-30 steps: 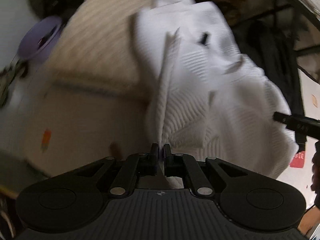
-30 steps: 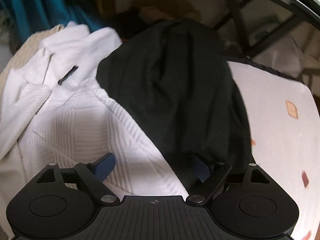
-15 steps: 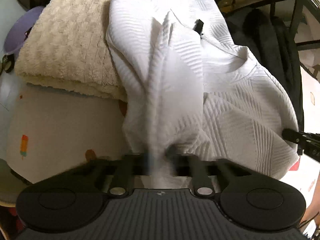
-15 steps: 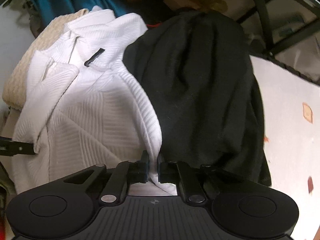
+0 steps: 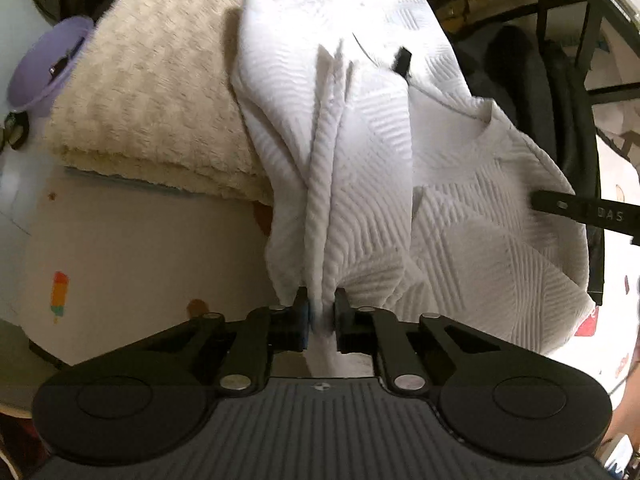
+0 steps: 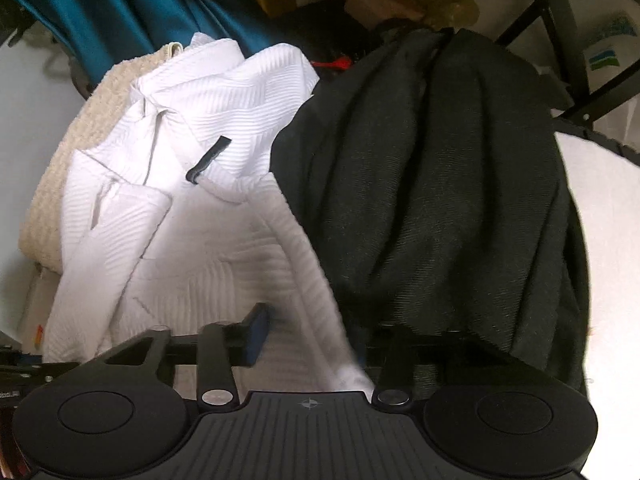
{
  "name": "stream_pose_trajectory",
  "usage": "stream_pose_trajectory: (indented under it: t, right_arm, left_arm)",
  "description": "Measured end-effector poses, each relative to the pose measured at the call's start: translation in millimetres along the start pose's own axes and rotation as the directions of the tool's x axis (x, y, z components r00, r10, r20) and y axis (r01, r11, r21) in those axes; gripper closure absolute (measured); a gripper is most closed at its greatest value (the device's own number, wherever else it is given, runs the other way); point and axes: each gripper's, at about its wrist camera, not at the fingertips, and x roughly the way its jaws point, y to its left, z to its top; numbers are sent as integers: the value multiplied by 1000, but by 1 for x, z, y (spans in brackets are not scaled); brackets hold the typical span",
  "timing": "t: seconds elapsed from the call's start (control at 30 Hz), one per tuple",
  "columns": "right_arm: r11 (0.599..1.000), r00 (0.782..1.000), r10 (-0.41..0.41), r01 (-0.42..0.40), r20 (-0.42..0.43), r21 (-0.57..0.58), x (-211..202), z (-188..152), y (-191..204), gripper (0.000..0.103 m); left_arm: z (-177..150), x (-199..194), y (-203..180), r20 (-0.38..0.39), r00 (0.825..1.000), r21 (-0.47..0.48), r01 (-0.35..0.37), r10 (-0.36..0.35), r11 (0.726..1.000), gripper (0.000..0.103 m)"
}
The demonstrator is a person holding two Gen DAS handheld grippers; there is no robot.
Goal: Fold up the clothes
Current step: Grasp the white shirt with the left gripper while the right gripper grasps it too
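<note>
1. A round lilac plastic dish (image 5: 44,68) sits at the far left of the pale printed table surface (image 5: 132,256).
2. Beside it lies a folded cream fleece blanket (image 5: 160,100).
3. The white ribbed knit garment (image 5: 360,152) drapes partly over the blanket and partly on the table.
4. The left gripper (image 5: 322,314) is clamped on a bunched fold of that garment.
5. The right gripper (image 6: 310,336) has its fingers apart, straddling the garment's edge.
6. A black knit garment (image 6: 440,184) lies touching the white one's right side.
</note>
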Motion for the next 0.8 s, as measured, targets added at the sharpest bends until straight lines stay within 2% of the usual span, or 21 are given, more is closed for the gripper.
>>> stream_pose_trajectory:
  t: [0.03,0.07,0.2,0.23,0.33,0.43,0.47,0.5,0.57,0.7,0.8]
  right_arm:
    - [1000,1000,-7,7,-9,0,-6,0,0,96]
    - [1000,1000,-14,14,-15,7,-12,0,0,98]
    - [974,998,51,-55,23,220,-73,-9,-20,99]
    - [968,998,39,-50,49,248,-91,-14,-26,100]
    - [942,990,-67,23,120,335,-134,-37,-53,100]
    - [854,963,-249,169,101,493,-152,-73,-103,100]
    - [812,952,-296,208,79,545,-153,-88,-121,100]
    - [776,944,-326,235,54,585,-153,-100,-135,100]
    - [738,941,-339,259,11,624,-148,-116,-150,100]
    - [787,943,-331,252,40,563,-143,-119,-138,100]
    - [819,957,-279,193,81,540,-147,-121,-128,100]
  left_arm:
    - [-4,-2,2,-3,1000,6,-5,5,1000,95]
    - [-7,-4,3,-5,1000,12,-11,11,1000,96]
    - [-22,-12,10,-15,999,35,-32,33,999,96]
    - [-25,-14,12,-18,999,41,-38,38,998,96]
    - [-36,-19,17,-25,998,59,-53,55,997,96]
    - [-50,-16,10,-42,999,134,-9,14,991,91]
    - [-48,-18,2,-35,999,157,10,-5,987,82]
    - [-46,-21,-6,-28,999,181,29,-24,983,64]
    - [-42,-26,-22,-16,998,228,65,-63,971,40]
    - [-3,-41,-70,87,990,307,77,-108,949,35]
    - [33,-35,-114,128,984,366,70,-124,928,28]
